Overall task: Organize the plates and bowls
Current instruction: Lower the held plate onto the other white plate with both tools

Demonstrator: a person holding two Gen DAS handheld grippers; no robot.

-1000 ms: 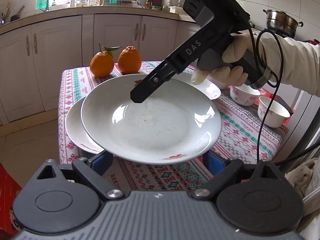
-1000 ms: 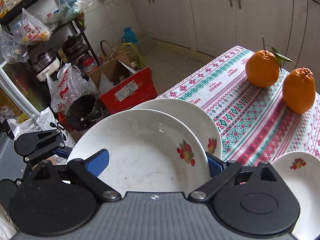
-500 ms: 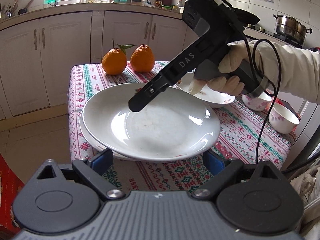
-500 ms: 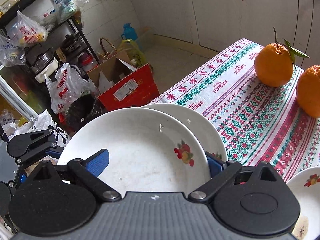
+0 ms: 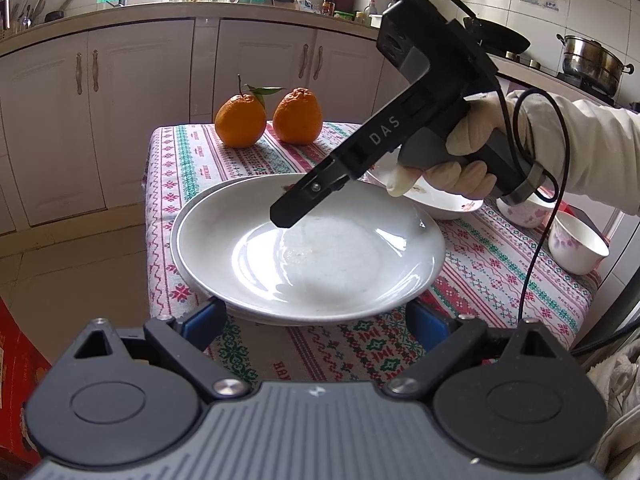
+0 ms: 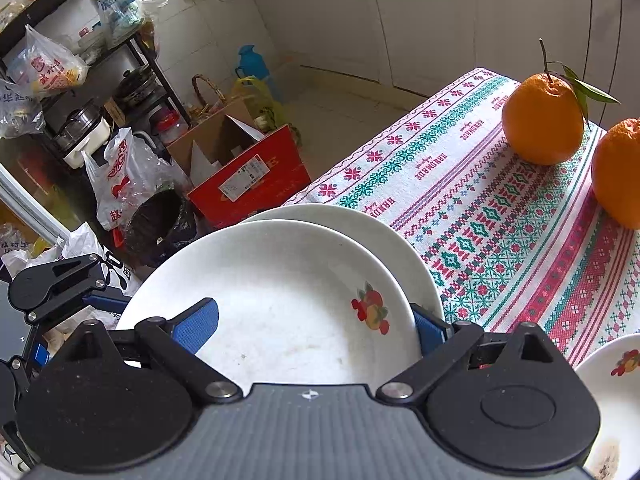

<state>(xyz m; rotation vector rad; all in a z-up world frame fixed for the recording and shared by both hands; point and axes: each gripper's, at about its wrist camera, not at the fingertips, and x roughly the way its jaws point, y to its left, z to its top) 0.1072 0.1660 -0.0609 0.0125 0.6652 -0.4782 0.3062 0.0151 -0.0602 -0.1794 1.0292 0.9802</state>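
Top plate [image 5: 312,256]: nested on the lower plate [image 6: 360,220] at the desk [image 5: 500,272] corner. Your left gripper [image 5: 316,316] stands wide at its near rim; whether your right gripper [image 6: 316,320] grips it, cannot tell. Two oranges [image 5: 240,120] beyond

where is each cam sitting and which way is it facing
Left wrist view: sits on the left gripper, faces across the table toward the kitchen cabinets; shows its own fingers, the right gripper and a gloved hand.
Right wrist view: sits on the right gripper, faces down over the table edge toward the floor clutter; shows its own fingers and the left gripper.
Shared: the top plate, the plate beneath, two oranges, tablecloth.
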